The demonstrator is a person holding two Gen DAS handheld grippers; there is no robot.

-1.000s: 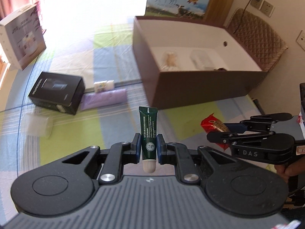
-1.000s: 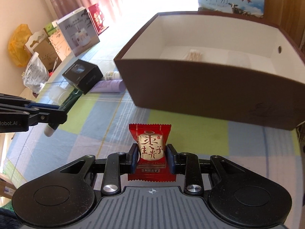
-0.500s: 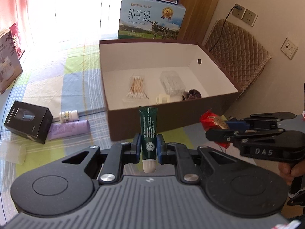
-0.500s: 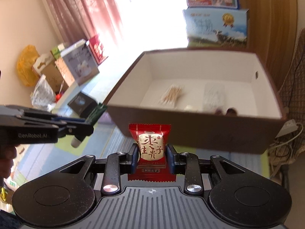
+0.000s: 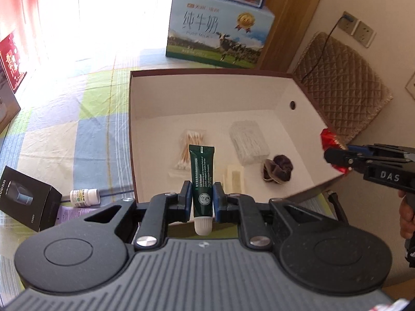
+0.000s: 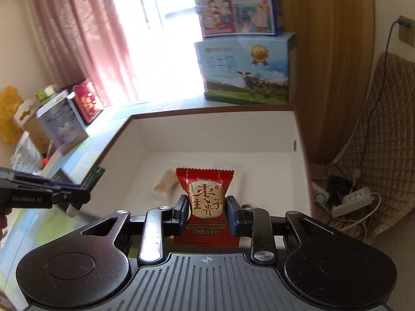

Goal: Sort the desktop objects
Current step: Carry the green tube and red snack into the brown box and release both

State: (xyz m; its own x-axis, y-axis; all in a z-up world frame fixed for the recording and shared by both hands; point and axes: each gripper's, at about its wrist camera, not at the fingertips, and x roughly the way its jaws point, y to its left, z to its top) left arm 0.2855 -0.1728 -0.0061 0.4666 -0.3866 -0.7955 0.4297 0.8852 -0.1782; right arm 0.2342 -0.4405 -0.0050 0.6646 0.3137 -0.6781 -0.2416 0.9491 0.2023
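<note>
Left tool (image 5: 202,199) clamps green tube (image 5: 202,178) lengthwise, cap rearward; right tool (image 6: 206,214) clamps upright candy (image 6: 205,202).

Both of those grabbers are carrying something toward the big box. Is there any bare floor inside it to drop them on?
Yes. Inside the brown box, the far strip beyond the cotton swabs and clear packet is bare, as is the left side. The near right corner is crowded: a dark scrunchie and a pale flat item.
</note>
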